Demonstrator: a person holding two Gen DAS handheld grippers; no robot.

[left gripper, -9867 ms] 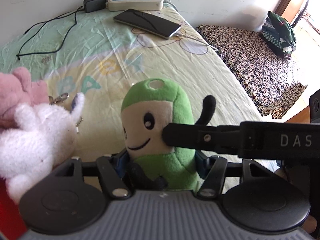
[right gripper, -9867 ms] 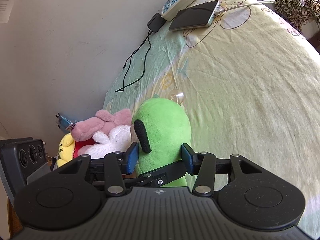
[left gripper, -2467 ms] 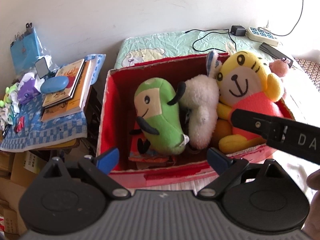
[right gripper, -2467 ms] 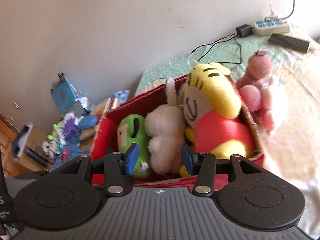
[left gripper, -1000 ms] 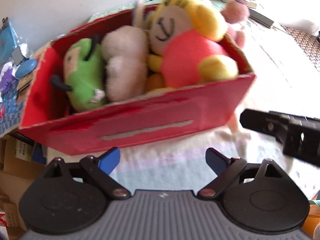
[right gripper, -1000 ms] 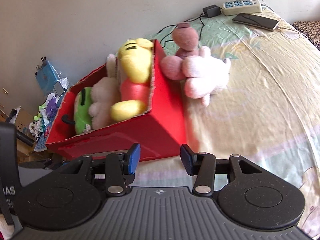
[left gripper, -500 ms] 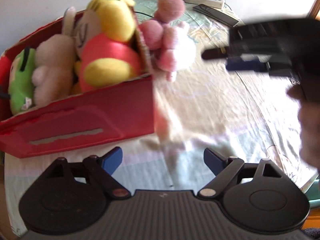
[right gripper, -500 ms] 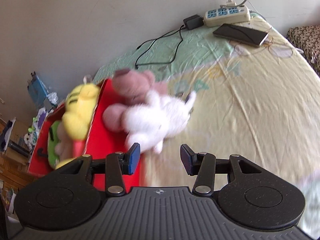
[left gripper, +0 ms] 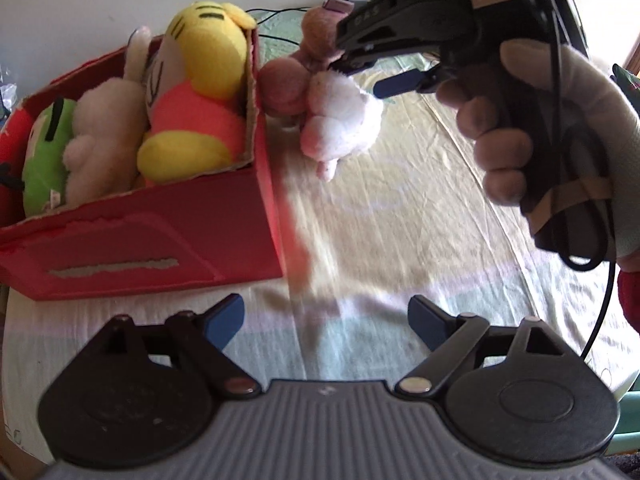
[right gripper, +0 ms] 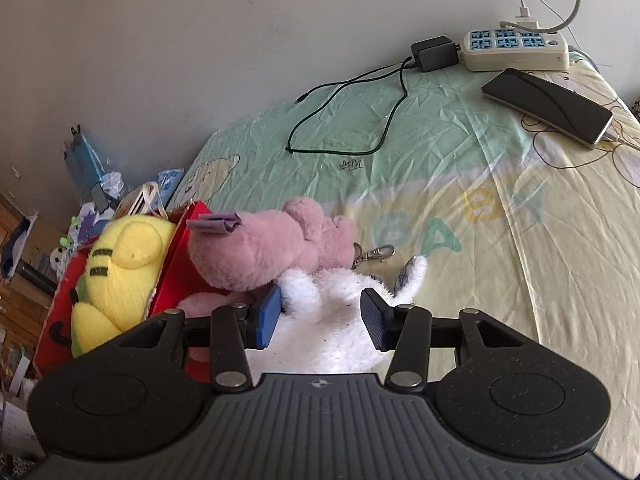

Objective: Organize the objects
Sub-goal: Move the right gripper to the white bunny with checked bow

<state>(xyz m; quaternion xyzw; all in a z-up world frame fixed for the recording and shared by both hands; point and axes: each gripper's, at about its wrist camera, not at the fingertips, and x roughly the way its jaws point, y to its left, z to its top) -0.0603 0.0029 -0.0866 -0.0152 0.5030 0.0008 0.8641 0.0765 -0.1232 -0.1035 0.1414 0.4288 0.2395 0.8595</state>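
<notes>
White plush (right gripper: 340, 312) lies low in the right wrist frame, against the pink plush (right gripper: 256, 252) beside the red box (left gripper: 160, 224). The right gripper (right gripper: 320, 316) straddles it, fingers apart, likely to grasp. Left gripper (left gripper: 324, 320) hangs open, empty.

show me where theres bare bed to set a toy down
Free: the sheet between the red box and the gloved hand, and the stretch between the white plush and the phone. Crowded: the box, and the far edge by the power strip.
</notes>
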